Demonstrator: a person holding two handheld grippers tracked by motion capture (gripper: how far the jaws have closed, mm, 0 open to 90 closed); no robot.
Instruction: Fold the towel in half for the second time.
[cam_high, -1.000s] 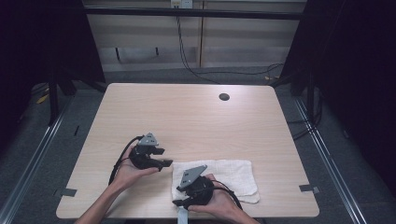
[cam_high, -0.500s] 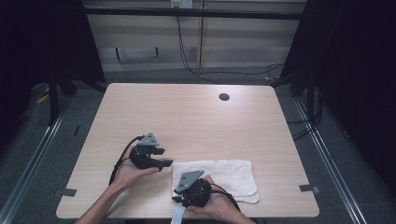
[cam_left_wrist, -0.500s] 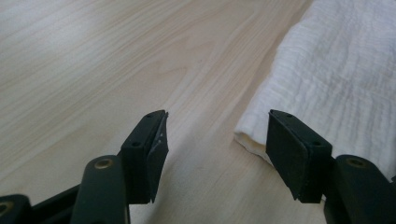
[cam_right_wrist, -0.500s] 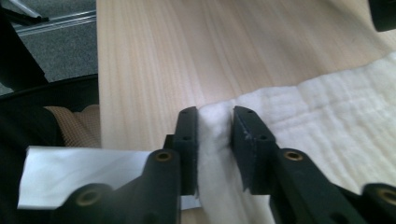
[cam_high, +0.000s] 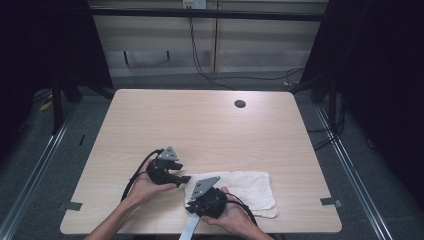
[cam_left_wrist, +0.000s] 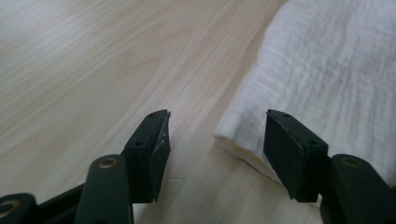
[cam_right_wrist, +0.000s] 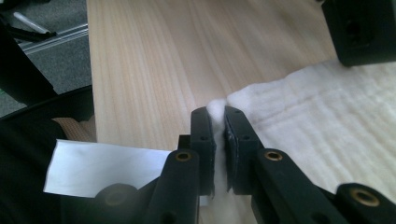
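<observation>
A white folded cloth (cam_high: 247, 190) lies on the wooden table (cam_high: 200, 125) near its front edge. My right gripper (cam_right_wrist: 218, 123) has just been closing and is now shut on the cloth's (cam_right_wrist: 327, 121) near corner, the fabric pinched between its pads. In the high view this gripper (cam_high: 192, 197) sits at the cloth's front left corner. My left gripper (cam_left_wrist: 215, 140) stands open, its jaws closing a little, with the cloth's (cam_left_wrist: 336, 70) left edge between the fingers but not pressed. From above, the left gripper (cam_high: 184, 178) points right at that edge.
A small dark round hole (cam_high: 240, 104) marks the table's far right part. A white paper strip (cam_right_wrist: 102, 163) hangs at the front edge by my right hand. Black frame rails and cables surround the table, with grey floor (cam_high: 45, 165) on both sides.
The right gripper's jaws have come together on the cloth corner and it shifted slightly toward the front edge. The left gripper stays almost in place at the cloth's left edge.
</observation>
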